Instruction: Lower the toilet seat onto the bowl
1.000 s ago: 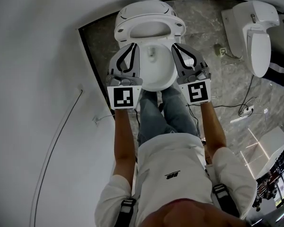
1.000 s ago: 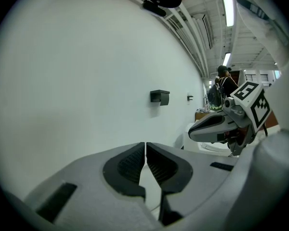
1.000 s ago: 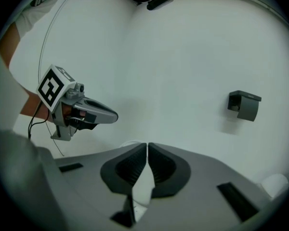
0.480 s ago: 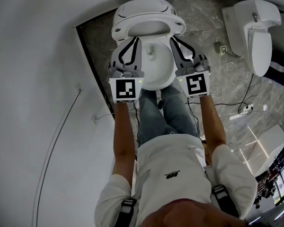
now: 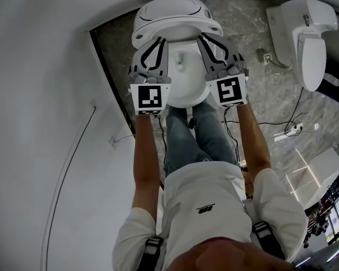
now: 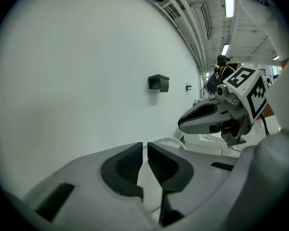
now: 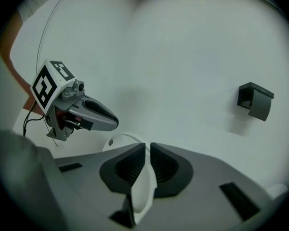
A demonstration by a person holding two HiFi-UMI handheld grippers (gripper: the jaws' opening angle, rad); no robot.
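In the head view a white toilet stands ahead, with the bowl (image 5: 183, 86) open and the lid (image 5: 169, 10) up behind it. The toilet seat (image 5: 178, 31) shows as a narrow white band across the bowl's far end. My left gripper (image 5: 159, 40) is shut on the seat's left side and my right gripper (image 5: 201, 37) on its right side. The left gripper view has a thin white seat edge (image 6: 148, 189) pinched between the pads (image 6: 130, 165). In the right gripper view the seat edge (image 7: 142, 191) is likewise gripped between the pads (image 7: 166, 170).
A white wall (image 5: 45, 95) runs close on the left. A second toilet (image 5: 305, 33) stands at the right, with cables and a socket strip (image 5: 291, 131) on the marble floor. The person's legs (image 5: 200, 134) stand right before the bowl. A black fixture (image 7: 254, 100) hangs on the wall.
Both grippers have moved up the picture, away from the person. The seat's opening, plainly seen earlier, has narrowed to a thin band below the lid.
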